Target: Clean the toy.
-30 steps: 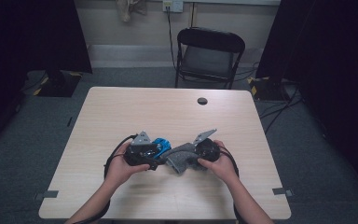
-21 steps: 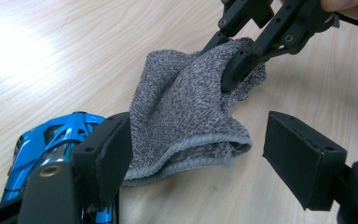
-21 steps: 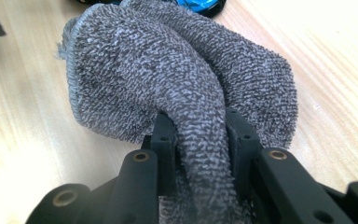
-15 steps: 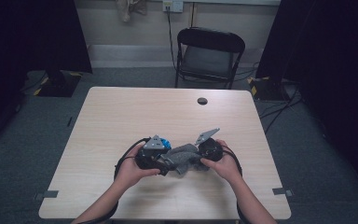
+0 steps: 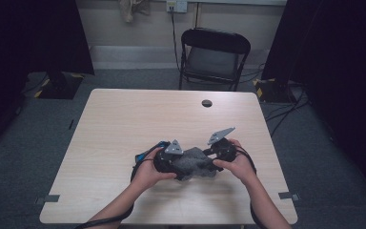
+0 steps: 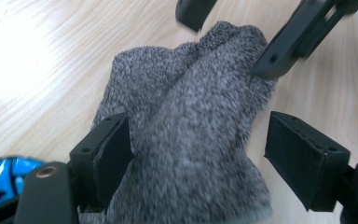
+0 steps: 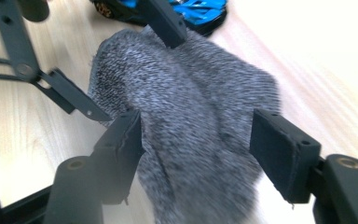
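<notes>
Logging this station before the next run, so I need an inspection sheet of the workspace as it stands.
Surface: light wood table, with a dark round spot near the far edge.
Job's things: grey knitted cloth bunched between both claws.
Clutter: blue object beside the left claw; too hidden to identify.
Grippers: left claw and right claw both open, jaws standing on either side of the cloth.
Cables: black cable loops from the left claw; more lie on the floor at right.
Surroundings: black folding chair, grey carpet, dark curtains.
</notes>
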Demonstrator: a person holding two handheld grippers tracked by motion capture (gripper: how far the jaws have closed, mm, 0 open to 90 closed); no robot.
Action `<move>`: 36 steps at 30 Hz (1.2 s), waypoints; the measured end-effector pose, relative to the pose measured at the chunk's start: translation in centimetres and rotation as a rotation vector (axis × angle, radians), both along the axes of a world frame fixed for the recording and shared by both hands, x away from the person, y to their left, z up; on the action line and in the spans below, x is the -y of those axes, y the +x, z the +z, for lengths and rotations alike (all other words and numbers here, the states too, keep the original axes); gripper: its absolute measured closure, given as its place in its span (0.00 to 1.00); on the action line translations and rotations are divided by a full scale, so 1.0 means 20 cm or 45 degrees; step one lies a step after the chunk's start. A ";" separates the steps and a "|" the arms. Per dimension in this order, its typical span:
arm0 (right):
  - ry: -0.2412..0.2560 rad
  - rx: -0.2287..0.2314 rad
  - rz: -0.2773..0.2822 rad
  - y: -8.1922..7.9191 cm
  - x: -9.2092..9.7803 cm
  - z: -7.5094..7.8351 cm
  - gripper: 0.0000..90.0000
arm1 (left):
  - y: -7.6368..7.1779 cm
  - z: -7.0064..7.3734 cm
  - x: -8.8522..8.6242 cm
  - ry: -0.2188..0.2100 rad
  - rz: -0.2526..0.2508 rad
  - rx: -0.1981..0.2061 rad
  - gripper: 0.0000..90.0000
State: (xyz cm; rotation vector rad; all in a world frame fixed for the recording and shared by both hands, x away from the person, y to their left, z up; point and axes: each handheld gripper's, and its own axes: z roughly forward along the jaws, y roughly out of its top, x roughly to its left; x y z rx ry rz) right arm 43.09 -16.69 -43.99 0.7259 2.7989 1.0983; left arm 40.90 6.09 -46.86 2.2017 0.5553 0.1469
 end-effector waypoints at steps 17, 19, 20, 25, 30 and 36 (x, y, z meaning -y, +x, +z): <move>-0.022 0.111 -0.206 0.05 0.17 0.01 0.31 | -0.08 -0.07 -0.03 0.073 -0.052 -0.088 0.71; -0.023 0.114 -0.219 0.05 0.19 0.00 0.31 | -0.11 -0.06 -0.07 0.072 -0.057 -0.091 0.68; -0.024 0.116 -0.225 0.06 0.20 -0.01 0.30 | -0.12 -0.06 -0.08 0.062 -0.053 -0.083 0.62; -0.060 0.107 -0.232 0.06 0.19 -0.07 0.29 | -0.11 -0.02 -0.07 -0.008 -0.040 -0.011 0.27; -0.088 0.104 -0.211 0.07 0.17 -0.10 0.29 | -0.08 -0.06 0.03 0.061 -0.073 0.005 0.23; -0.069 0.106 -0.189 0.09 0.14 -0.09 0.29 | -0.08 -0.10 0.06 0.097 -0.130 -0.008 0.41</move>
